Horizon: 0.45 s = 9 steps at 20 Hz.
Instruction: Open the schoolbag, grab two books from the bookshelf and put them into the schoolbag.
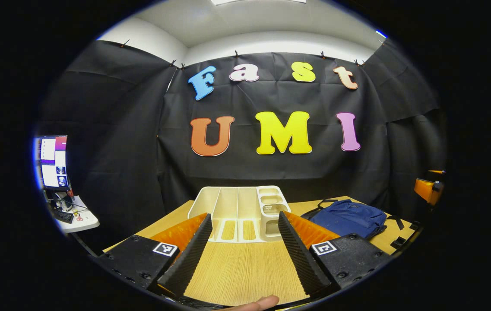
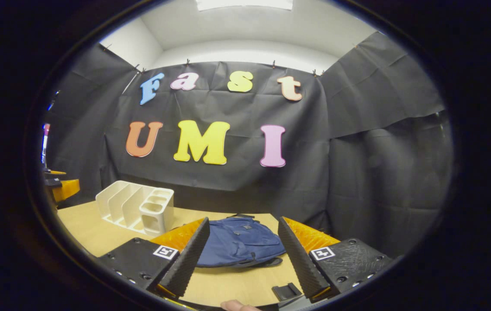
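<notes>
While we hold both grippers low over the wooden table (image 1: 245,268), nothing is in them. Our left gripper (image 1: 242,252) has its fingers wide apart and points at the white bookshelf (image 1: 239,211), which stands at the back of the table with slots we see no books in. Our right gripper (image 2: 242,255) is wide apart too, and between its fingers lies the blue schoolbag (image 2: 239,242), flat on the table. The schoolbag sits to the right of the bookshelf, a little apart from it.

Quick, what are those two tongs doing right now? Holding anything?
Left tongs: open, holding nothing.
Right tongs: open, holding nothing.
</notes>
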### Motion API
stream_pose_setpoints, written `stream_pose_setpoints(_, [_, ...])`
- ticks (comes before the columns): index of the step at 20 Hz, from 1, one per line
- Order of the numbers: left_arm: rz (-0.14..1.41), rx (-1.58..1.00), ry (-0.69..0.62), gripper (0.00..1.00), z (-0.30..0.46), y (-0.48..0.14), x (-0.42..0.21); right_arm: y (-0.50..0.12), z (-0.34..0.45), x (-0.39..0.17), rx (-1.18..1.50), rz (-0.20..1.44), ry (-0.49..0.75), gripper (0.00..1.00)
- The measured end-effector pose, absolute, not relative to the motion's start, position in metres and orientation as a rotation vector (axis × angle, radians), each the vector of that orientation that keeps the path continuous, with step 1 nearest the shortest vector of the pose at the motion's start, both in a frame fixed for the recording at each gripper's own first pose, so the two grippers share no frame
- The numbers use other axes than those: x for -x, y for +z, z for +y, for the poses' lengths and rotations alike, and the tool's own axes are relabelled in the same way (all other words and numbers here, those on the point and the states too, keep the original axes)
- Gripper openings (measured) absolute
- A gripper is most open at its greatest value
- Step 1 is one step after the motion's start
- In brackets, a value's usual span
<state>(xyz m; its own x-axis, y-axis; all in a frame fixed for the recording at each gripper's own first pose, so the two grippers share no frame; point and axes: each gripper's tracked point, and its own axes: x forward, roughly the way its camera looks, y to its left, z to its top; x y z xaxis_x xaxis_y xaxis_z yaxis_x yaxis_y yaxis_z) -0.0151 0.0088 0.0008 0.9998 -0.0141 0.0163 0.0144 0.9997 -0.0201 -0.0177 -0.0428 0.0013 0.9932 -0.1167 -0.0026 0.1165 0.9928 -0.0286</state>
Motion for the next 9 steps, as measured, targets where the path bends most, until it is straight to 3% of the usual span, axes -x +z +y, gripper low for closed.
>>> stream_pose_setpoints(9, [-0.012, 0.015, -0.019, 0.97, 0.0049, -0.0003, 0.0157, 0.0001, -0.0380, 0.0196, 0.036, -0.003, -0.127, 0.95])
